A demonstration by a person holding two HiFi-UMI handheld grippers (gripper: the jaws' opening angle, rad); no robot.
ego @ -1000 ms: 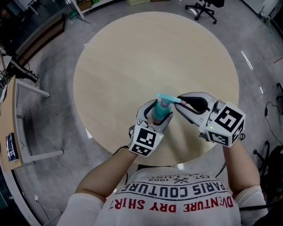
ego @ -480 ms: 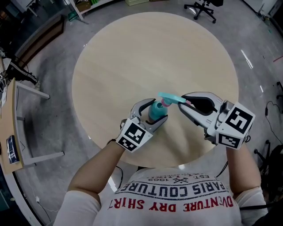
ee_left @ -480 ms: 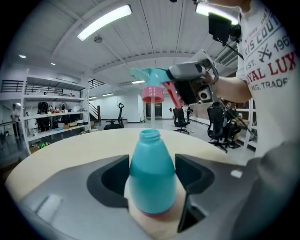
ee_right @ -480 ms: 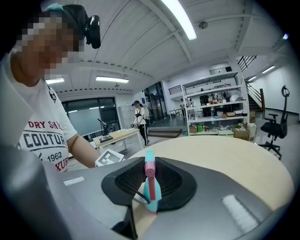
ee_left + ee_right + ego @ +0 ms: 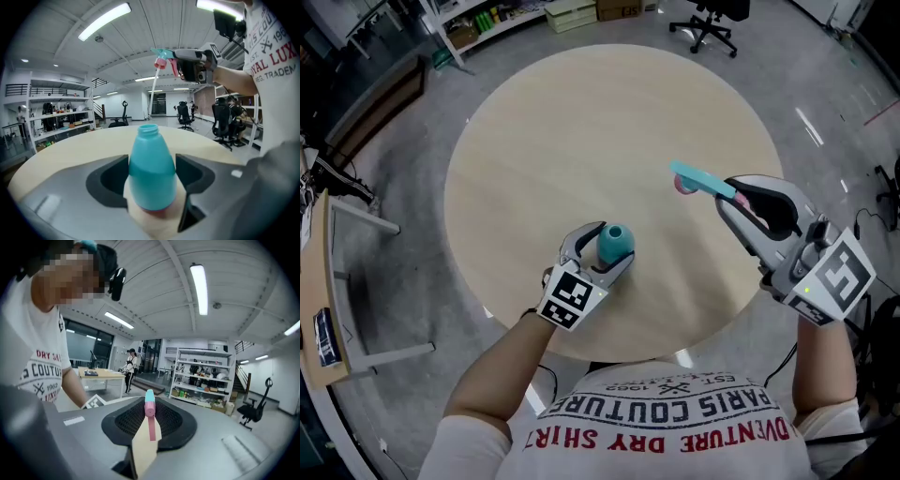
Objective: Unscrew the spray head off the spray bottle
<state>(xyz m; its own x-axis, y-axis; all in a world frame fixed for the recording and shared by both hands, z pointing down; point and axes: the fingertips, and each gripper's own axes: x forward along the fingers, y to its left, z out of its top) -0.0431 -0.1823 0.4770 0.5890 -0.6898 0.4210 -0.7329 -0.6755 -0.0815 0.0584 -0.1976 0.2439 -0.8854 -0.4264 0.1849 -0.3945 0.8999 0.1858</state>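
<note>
Spray head [image 5: 698,180] off, spray bottle [image 5: 615,242] open-necked on the counter [image 5: 581,131]
At lower centre the left tool [image 5: 607,246] grips the upright teal bottle; the right tool [image 5: 729,195], pinched narrow on the head's pink trigger, holds it raised at centre right, well apart.

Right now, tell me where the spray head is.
In the head view the spray head is at the right, clamped in the right tongs above the table, clear of the teal bottle in the left tongs.

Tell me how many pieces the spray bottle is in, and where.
2. The bottle stands on the table, gripped by the left gripper; the spray head is clamped in the right gripper, raised off to the right.
</note>
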